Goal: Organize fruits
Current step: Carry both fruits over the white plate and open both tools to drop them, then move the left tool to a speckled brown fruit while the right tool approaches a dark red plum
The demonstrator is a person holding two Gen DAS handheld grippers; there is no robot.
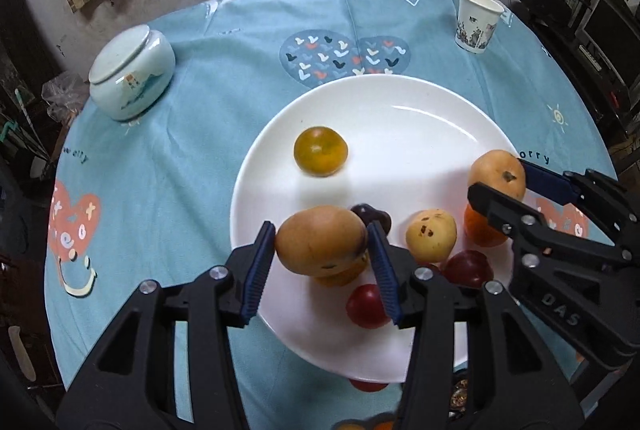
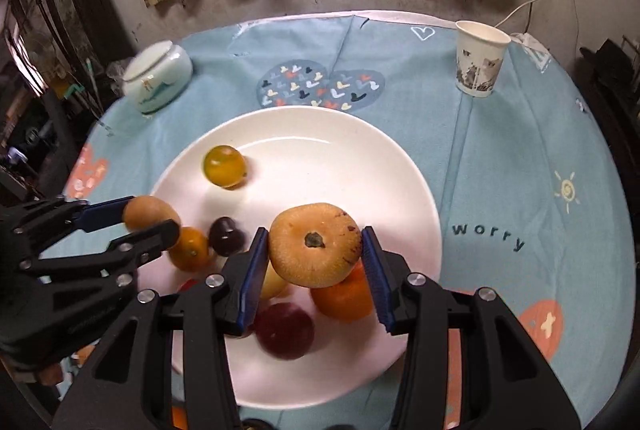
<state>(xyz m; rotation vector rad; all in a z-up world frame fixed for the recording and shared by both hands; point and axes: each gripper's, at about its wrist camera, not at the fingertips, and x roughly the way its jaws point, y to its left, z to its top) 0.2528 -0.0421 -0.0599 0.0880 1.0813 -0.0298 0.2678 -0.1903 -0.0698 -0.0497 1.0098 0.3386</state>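
A white plate (image 1: pixel 400 117) (image 2: pixel 360 165) holds several fruits. My left gripper (image 1: pixel 322 244) is shut on a tan oval fruit (image 1: pixel 320 240) over the plate's near side; it shows in the right wrist view (image 2: pixel 150 211) too. My right gripper (image 2: pixel 315 248) is shut on a tan round fruit (image 2: pixel 316 244) with a dark stem end, held above the plate; it shows in the left wrist view (image 1: pixel 496 171). On the plate lie a green-yellow tomato (image 1: pixel 320 155) (image 2: pixel 224 165), a dark cherry (image 2: pixel 226 236), a spotted yellow fruit (image 1: pixel 431 234), an orange (image 2: pixel 344 298) and red plums (image 1: pixel 366 306) (image 2: pixel 284 330).
A pale ceramic lidded jar (image 1: pixel 130 71) (image 2: pixel 158 75) stands at the far left of the blue patterned tablecloth (image 1: pixel 200 157). A paper cup (image 1: pixel 476 21) (image 2: pixel 480 57) stands at the far right. More fruit (image 1: pixel 368 385) lies under the plate's near edge.
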